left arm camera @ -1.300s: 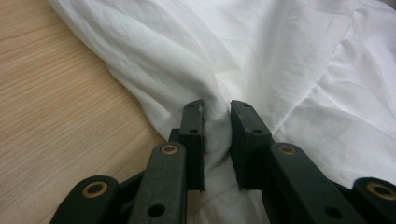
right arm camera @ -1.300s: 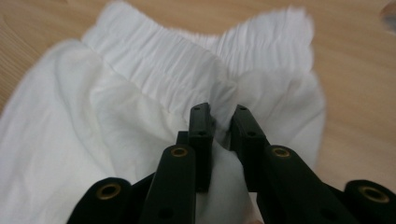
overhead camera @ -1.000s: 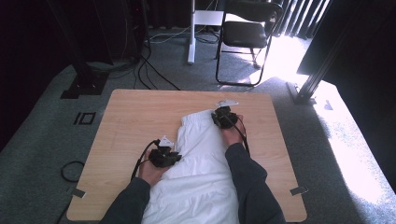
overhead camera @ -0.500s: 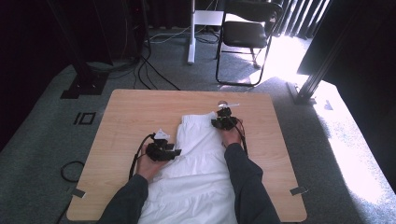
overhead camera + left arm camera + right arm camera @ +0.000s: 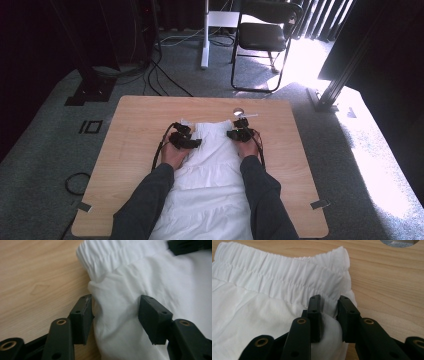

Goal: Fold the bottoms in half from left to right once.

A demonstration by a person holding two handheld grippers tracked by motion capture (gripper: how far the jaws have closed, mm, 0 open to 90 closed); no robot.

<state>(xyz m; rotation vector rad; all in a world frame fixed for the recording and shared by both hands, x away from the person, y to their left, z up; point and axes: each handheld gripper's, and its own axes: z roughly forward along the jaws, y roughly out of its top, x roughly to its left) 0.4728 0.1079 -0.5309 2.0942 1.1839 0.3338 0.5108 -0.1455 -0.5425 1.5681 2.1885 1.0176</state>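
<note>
A white garment (image 5: 212,170) with a gathered elastic waistband (image 5: 284,277) lies flat on the wooden table (image 5: 140,115), its waistband at the far end. My left gripper (image 5: 194,142) is at the cloth's left edge just below the waistband. It is open, its jaws standing wide either side of a soft fold of the garment (image 5: 117,305). My right gripper (image 5: 234,134) is at the waistband's right corner, shut on a pinch of the white cloth (image 5: 328,302). The person's forearms lie along both sides of the garment.
A round hole (image 5: 239,110) is cut in the tabletop just beyond the right gripper. Bare wood lies left, right and beyond the garment. On the floor past the table stand a black chair (image 5: 262,35) and a white post (image 5: 205,30), with cables (image 5: 160,75).
My left gripper has moved up the table toward the waistband. The right gripper drew slightly back. The garment's top now lies spread out between the two grippers.
</note>
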